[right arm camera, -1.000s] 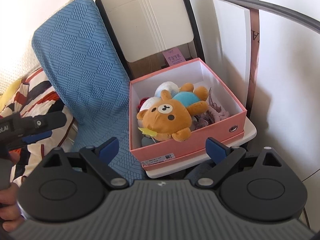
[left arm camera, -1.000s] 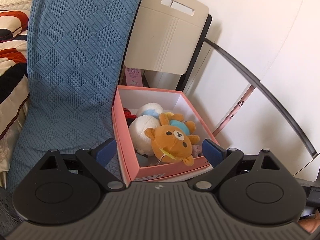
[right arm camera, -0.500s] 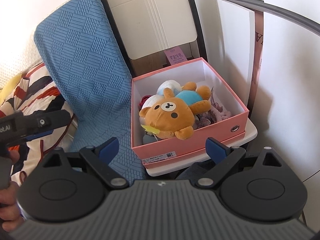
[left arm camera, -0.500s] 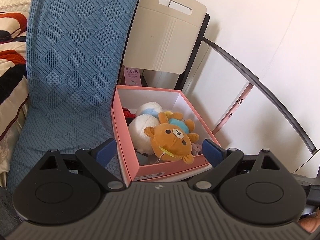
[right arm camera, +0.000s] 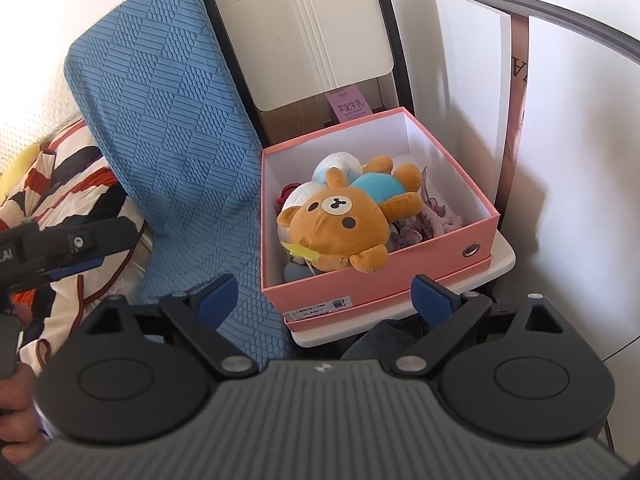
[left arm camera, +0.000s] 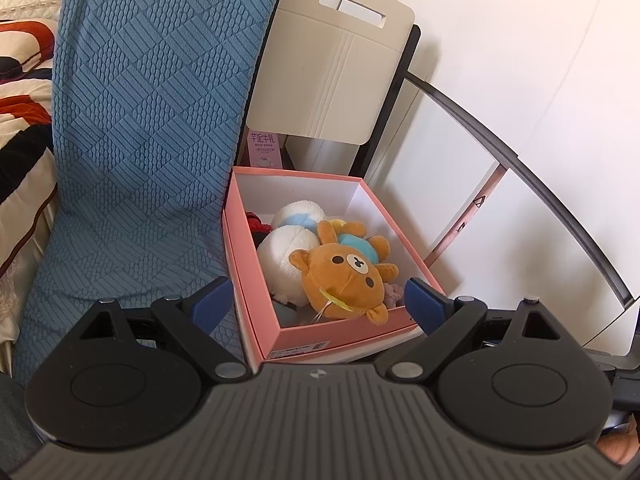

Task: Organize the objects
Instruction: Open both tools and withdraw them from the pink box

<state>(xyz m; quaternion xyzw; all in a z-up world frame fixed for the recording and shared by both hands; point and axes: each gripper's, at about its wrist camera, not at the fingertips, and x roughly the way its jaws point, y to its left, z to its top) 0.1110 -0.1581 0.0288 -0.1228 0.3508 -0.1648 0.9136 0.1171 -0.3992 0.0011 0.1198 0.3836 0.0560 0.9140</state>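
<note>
A pink open box (left arm camera: 344, 334) (right arm camera: 380, 280) stands on a white chair seat (right arm camera: 496, 264). Inside lies an orange plush bear (left arm camera: 344, 276) (right arm camera: 340, 220) on top of a white plush (left arm camera: 280, 252), with purple fabric bits (right arm camera: 432, 220) beside it. My left gripper (left arm camera: 318, 306) hovers in front of the box, open, with nothing between its blue fingertips. My right gripper (right arm camera: 326, 296) is also open and holds nothing, a little short of the box's front wall. Neither touches the box.
A blue textured cushion (left arm camera: 152, 140) (right arm camera: 172, 120) leans left of the box. Behind it rise a beige chair back (left arm camera: 332, 72) and a pink carton (left arm camera: 263, 148). Striped bedding (right arm camera: 60, 176) lies far left, white wall panels stand right. The left tool's body (right arm camera: 72, 240) and a hand (right arm camera: 16, 400) show at the left edge.
</note>
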